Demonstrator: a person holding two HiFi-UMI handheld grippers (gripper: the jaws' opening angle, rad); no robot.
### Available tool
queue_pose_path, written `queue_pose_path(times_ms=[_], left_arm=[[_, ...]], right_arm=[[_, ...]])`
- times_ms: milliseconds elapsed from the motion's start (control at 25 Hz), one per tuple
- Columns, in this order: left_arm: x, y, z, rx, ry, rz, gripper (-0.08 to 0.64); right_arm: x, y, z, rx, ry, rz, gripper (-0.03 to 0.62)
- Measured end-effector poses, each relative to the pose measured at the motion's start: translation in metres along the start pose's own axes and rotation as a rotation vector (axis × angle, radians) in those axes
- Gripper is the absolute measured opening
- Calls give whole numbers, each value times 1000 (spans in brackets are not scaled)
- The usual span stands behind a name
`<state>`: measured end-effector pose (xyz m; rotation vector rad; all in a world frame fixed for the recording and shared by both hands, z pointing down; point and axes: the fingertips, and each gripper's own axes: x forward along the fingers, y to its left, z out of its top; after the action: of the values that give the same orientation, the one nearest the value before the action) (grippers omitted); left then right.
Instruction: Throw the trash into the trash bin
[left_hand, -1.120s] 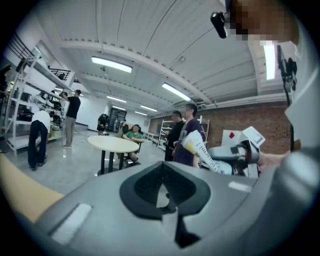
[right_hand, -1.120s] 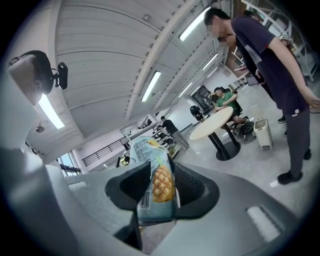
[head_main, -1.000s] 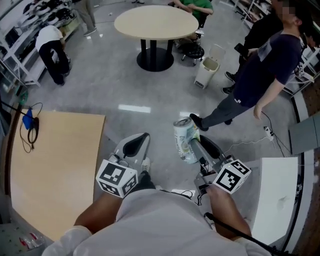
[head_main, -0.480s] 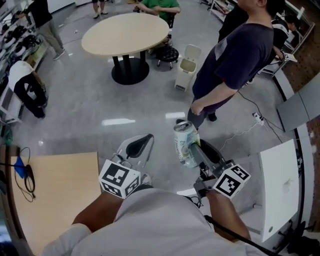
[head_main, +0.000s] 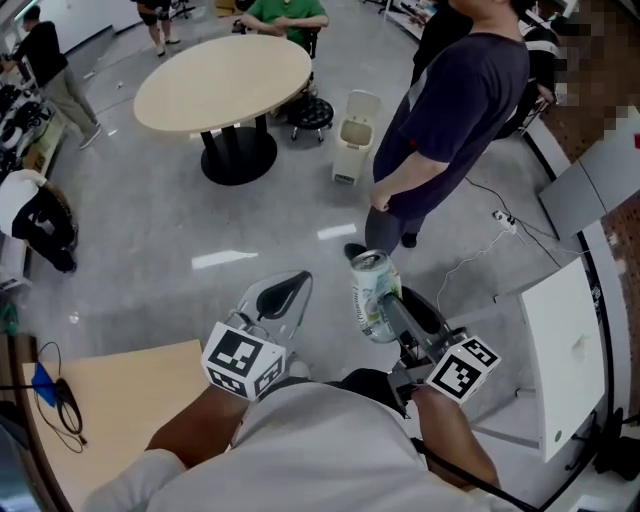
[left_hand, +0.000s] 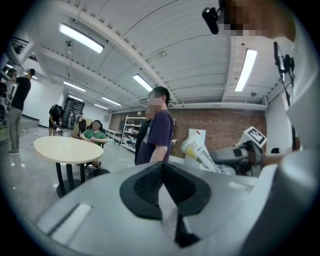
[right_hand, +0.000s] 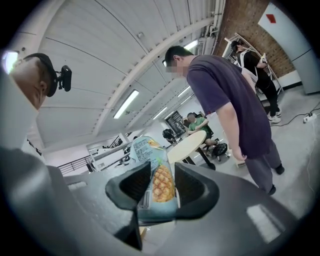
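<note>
Head view has the right gripper (head_main: 386, 306) carrying a drink can (head_main: 368, 283) above the floor, well apart from the white trash bin (head_main: 353, 137) beside the round table (head_main: 225, 82); left gripper view shows the left gripper (left_hand: 161, 186) with jaws together, empty; right gripper view shows jaws clamped on the can's sides.

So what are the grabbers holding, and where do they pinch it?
The right gripper holds a drink can with a pineapple picture, jaws pressing on the two sides of its body. The left gripper holds nothing; its jaws are together.
</note>
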<state>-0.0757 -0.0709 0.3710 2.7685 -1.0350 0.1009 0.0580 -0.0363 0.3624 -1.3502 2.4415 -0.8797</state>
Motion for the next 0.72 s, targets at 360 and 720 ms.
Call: queue_pose_path(times_ms=[360,720], left_arm=[[3,1,-3,-13,6,-23,8],[32,38,-1,-32,18,17,8]], right_arm=[[-4,-1,-1,4,-15,-30,150],[41,-25,17,11,2,-3,150]])
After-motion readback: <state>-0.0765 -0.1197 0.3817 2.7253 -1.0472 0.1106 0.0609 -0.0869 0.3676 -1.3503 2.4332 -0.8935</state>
